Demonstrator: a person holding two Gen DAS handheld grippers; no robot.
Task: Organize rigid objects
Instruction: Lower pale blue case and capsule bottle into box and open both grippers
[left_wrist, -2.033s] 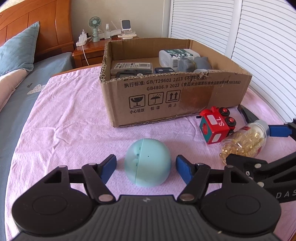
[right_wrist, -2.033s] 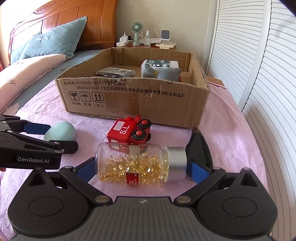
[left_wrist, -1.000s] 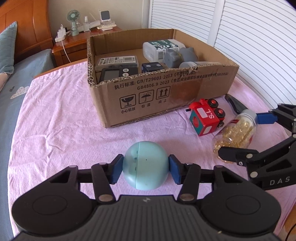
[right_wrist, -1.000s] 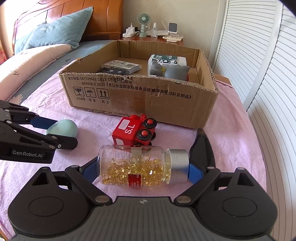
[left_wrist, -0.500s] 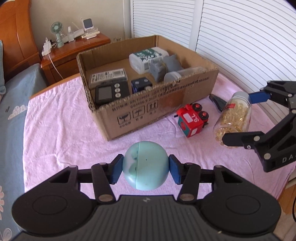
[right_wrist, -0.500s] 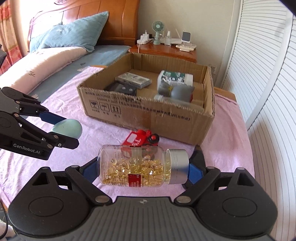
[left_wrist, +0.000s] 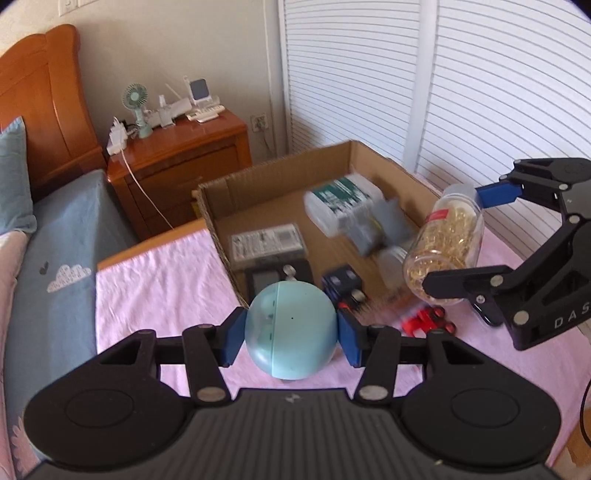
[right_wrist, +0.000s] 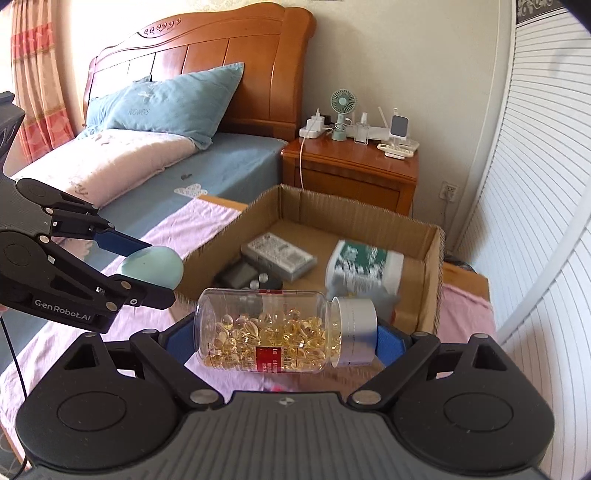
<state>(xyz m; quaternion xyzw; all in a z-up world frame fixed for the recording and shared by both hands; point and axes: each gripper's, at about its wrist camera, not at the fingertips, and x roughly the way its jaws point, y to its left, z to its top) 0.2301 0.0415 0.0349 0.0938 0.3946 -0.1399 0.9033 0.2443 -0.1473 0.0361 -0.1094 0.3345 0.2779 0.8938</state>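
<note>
While our left gripper (left_wrist: 291, 334) clamps the blue ball (left_wrist: 291, 329), our right gripper (right_wrist: 284, 338) clamps the capsule bottle (right_wrist: 273, 330). Beyond both fingertips sits the cardboard box (right_wrist: 369, 218).

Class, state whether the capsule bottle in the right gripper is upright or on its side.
On its side: the capsule bottle lies horizontal in the right gripper, its silver cap pointing right.

Colours on the pink cloth (left_wrist: 159, 280)

The ball (left_wrist: 291, 329) is light blue. The bottle (right_wrist: 273, 332) holds yellow beads with a red label. The box (right_wrist: 369, 218) is brown.

One blue egg (left_wrist: 291, 329), one capsule jar (right_wrist: 271, 333), one cardboard box (left_wrist: 280, 186), one red toy train (left_wrist: 426, 320)
</note>
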